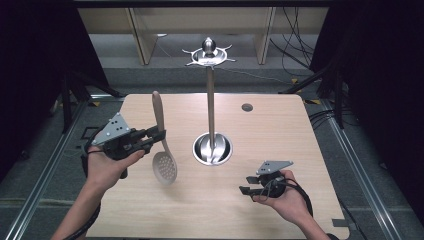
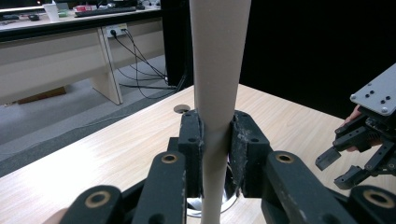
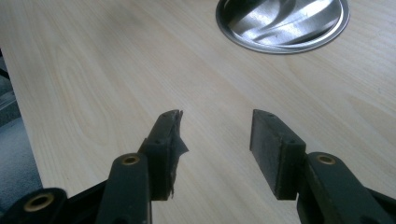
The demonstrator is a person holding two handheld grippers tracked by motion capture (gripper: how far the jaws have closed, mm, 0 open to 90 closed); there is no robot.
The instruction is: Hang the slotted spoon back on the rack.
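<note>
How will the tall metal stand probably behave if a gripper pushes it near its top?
The metal stand probably tips rather than slides: its pole is tall and thin over a small round base. It looks stiff, so bending seems unlikely. Its shiny surface may be slippery for the jaws.

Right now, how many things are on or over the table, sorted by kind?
Slotted spoon, held off the table by the left gripper: 1
Metal hanging stand: 1
Grippers, counting the open right gripper: 2
Total: 4
</note>
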